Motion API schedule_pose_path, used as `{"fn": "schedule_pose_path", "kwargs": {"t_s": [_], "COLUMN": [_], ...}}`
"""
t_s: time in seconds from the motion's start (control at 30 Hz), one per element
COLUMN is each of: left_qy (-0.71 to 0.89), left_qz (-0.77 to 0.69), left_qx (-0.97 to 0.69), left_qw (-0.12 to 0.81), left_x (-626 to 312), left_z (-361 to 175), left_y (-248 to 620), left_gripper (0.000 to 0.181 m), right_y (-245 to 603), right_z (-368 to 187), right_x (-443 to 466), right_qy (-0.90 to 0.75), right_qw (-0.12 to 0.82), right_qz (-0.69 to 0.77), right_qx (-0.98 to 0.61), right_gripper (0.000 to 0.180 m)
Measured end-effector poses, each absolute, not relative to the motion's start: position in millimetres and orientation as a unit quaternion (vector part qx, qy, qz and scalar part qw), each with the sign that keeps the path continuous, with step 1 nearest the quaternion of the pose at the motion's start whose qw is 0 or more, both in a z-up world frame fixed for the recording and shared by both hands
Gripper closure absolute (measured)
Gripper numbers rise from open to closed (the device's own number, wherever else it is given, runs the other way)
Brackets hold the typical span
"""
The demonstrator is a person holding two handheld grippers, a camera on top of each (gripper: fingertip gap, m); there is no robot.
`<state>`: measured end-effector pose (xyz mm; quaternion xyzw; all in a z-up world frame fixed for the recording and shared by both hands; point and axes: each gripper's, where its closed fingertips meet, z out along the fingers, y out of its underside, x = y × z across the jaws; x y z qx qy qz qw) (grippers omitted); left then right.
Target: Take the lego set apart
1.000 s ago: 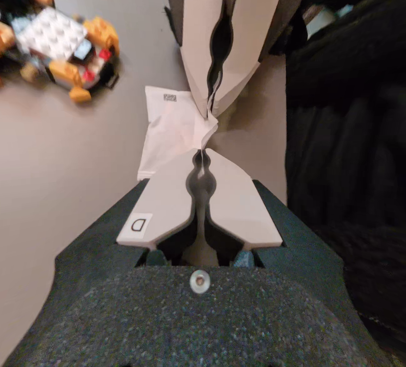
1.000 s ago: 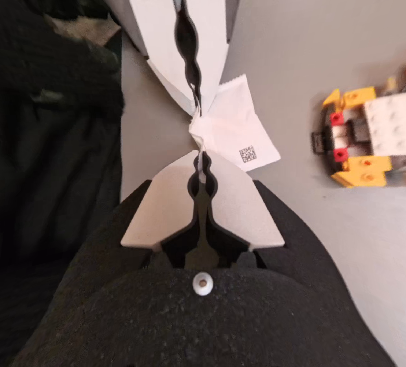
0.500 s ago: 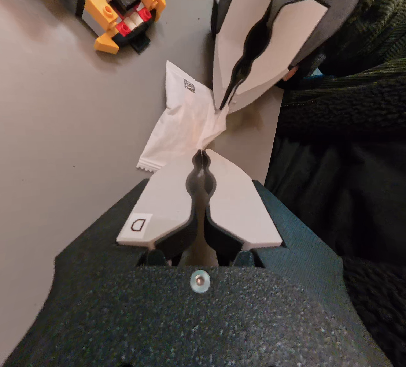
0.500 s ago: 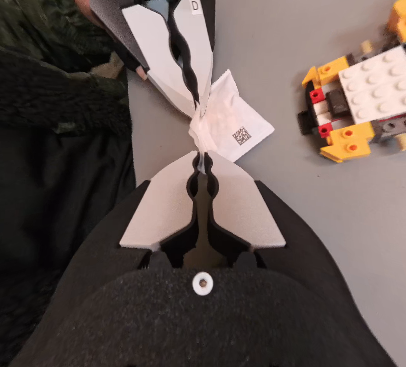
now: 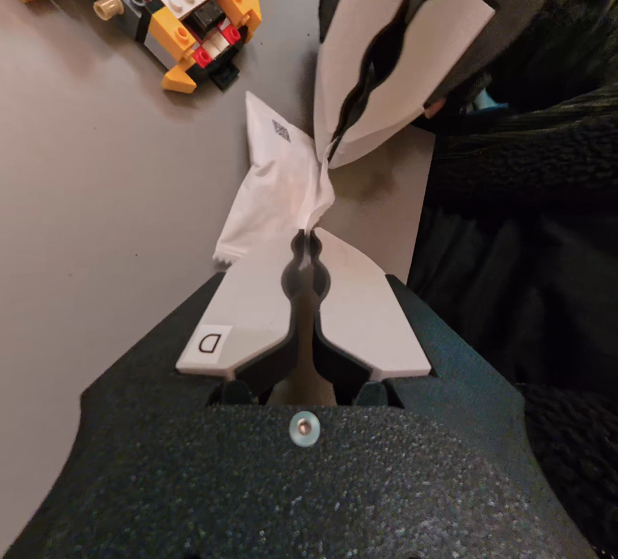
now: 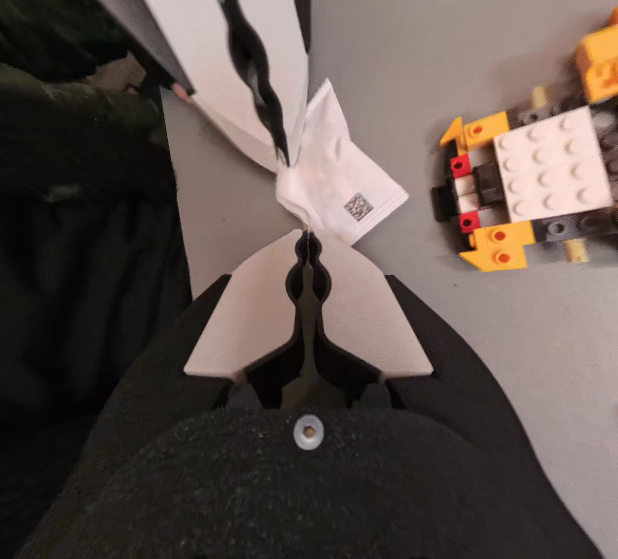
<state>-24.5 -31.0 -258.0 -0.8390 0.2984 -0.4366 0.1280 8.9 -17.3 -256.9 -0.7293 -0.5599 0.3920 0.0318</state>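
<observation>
Left wrist view showed your left gripper (image 5: 306, 235) and right gripper (image 5: 331, 155) both pinched tight on one edge of the white paper bag (image 5: 277, 181); its contents stayed hidden. The lego set (image 6: 535, 181) lay lengthwise on the grey table (image 6: 468, 41) beyond, its yellow-tipped end facing the bag.

Worktop (image 5: 83, 208): plain grey. Paper bag (image 5: 277, 181): white, with a small black-and-white square code patch. Lego set (image 6: 535, 181): white studded plate on top, yellow-orange corner pieces, 2 red bricks, black and grey parts, tan pegs. Fingers (image 5: 254, 308): white faces in speckled black housings. Sleeve (image 6: 67, 108): dark green.
</observation>
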Motion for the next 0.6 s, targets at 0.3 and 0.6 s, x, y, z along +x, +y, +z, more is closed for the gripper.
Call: {"fn": "schedule_pose_path", "kwargs": {"t_s": [0.3, 0.6], "left_qy": [0.395, 0.425], "left_qz": [-0.289, -0.313], "left_qx": [-0.843, -0.821], "left_qw": [0.221, 0.215], "left_x": [-33, -16], "left_z": [-253, -246], "left_y": [-29, -47], "left_gripper": [0.164, 0.159], "right_y": [-17, -14], "right_z": [-262, -261], "right_x": [5, 12], "right_qy": [-0.512, -0.482], "right_qw": [-0.04, -0.04], "right_qz": [0.418, 0.43], "right_qx": [-0.749, -0.763], "right_gripper": [0.179, 0.18]}}
